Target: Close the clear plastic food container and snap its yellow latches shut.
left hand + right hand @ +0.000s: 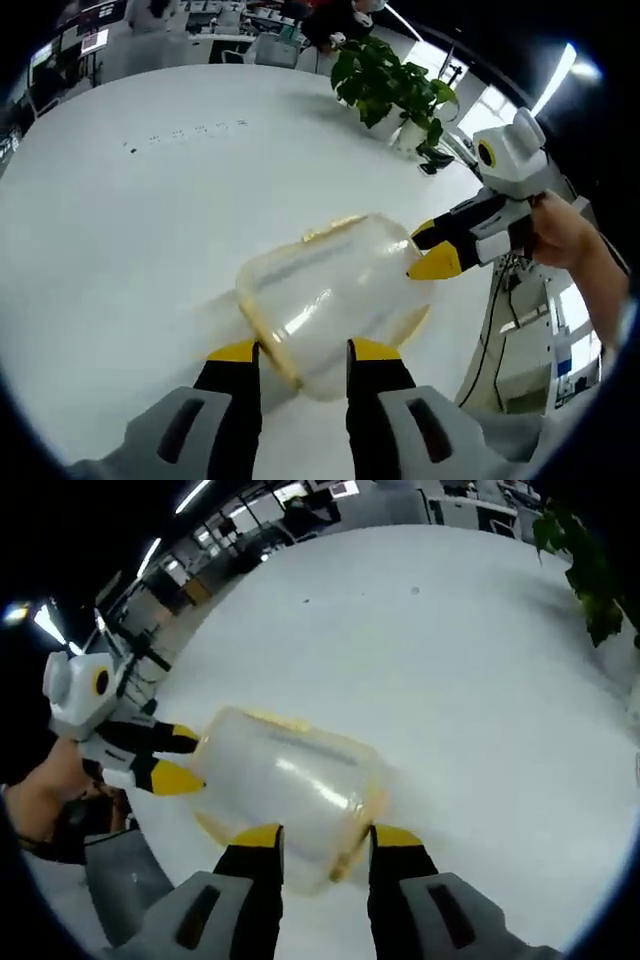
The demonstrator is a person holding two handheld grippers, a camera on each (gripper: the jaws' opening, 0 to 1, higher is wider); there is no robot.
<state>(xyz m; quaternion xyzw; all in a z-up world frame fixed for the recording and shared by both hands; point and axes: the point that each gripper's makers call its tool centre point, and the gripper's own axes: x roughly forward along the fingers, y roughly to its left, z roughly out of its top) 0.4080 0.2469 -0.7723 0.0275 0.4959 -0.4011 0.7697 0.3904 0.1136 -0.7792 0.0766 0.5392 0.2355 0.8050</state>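
Observation:
The clear plastic container lies tilted over the white table, its yellow-trimmed rim nearest in the left gripper view. My left gripper has its yellow-tipped jaws set on either side of that near end, pressed against it. My right gripper comes in from the right and pinches the opposite end. In the right gripper view the container sits between my right gripper, closed on a yellow latch, and my left gripper at the far end.
The round white table spreads wide behind the container. A potted plant stands near its far edge, also the plant at top right. A person's hand holds the right gripper. Desks and chairs stand beyond the table.

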